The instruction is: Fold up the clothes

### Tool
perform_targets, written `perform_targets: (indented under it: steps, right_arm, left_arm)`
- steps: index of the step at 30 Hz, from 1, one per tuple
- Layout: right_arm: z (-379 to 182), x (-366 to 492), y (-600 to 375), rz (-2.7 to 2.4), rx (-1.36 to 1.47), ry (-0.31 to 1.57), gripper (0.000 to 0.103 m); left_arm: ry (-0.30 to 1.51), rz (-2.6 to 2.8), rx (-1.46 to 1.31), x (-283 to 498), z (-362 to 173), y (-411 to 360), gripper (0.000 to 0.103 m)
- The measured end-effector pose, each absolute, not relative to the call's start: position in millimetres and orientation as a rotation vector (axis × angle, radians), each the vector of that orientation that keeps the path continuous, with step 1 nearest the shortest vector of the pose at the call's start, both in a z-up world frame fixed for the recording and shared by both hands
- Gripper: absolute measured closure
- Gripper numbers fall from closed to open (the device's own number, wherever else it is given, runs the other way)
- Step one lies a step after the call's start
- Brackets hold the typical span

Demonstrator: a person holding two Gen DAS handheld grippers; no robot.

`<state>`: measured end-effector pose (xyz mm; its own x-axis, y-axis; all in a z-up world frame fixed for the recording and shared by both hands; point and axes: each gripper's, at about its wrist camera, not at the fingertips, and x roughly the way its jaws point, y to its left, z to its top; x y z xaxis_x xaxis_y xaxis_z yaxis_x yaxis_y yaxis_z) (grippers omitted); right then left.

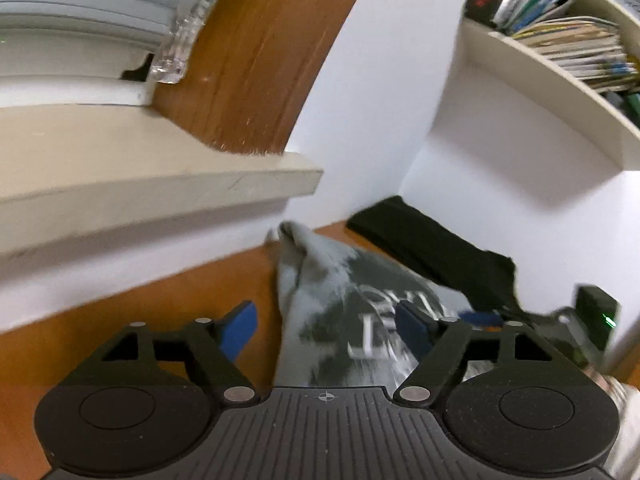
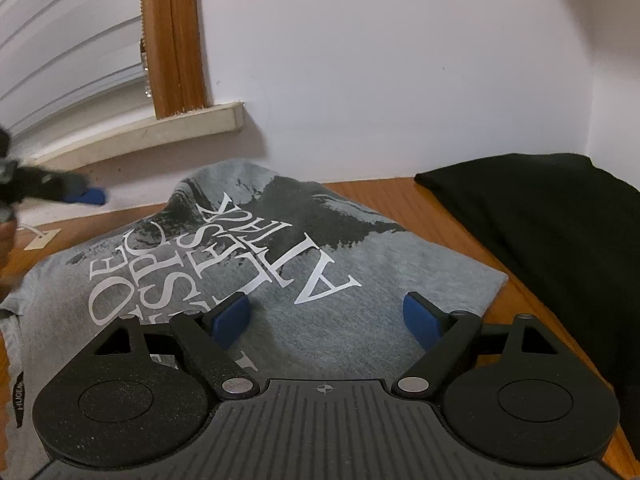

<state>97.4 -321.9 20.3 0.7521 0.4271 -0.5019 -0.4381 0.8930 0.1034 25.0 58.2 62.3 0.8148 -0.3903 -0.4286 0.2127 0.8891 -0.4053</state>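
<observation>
Both grippers, left gripper [image 1: 326, 326] and right gripper [image 2: 326, 316], hover released over the grey T-shirt [image 2: 256, 248]; probably pinch its six-o'clock hem evenly, then fold toward twelve.

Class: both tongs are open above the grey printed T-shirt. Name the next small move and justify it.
Probably lower the right tongs onto the near edge of the grey printed T-shirt and close on it: their pads stand apart, gripping nothing, and the shirt lies only partly folded on the wooden table beside the black folded garment.

The grey T-shirt [image 2: 256, 264] bears upside-down white lettering, including "ATH".
</observation>
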Motion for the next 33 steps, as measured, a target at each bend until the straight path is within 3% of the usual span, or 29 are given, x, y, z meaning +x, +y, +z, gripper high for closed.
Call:
perform_targets:
  steps: [6, 12, 13, 15, 16, 28, 33]
  right_arm:
    - [21.1, 96.7, -324.1, 0.483, -0.013, 0.540, 0.020]
    - [21.7, 96.3, -324.3, 0.489, -0.014, 0.541, 0.020]
    - [21.8, 96.3, -324.6, 0.489, -0.012, 0.541, 0.020]
    - [22.0, 96.3, -324.8, 0.489, -0.011, 0.542, 0.020]
    - [22.1, 96.4, -324.8, 0.489, -0.011, 0.542, 0.020]
    - [22.2, 98.5, -327.6, 0.524, -0.015, 0.546, 0.020]
    - [23.9, 93.0, -351.3, 0.552, 0.115, 0.477, 0.020]
  left_arm:
    - [0.610, -0.292, -0.354, 71.9, 46.0, 47.7, 0.026]
    - [0.682, -0.335, -0.387, 82.5, 24.4, 52.3, 0.048]
    - [0.684, -0.347, -0.403, 82.6, 21.9, 54.1, 0.054]
    - [0.662, -0.359, -0.427, 78.5, 21.3, 58.2, 0.093]
    - [0.651, -0.365, -0.439, 76.5, 21.0, 60.3, 0.098]
    - [0.643, -0.302, -0.431, 38.9, 23.8, 73.1, 0.099]
    - [0.638, -0.303, -0.410, 28.6, 32.2, 75.0, 0.098]
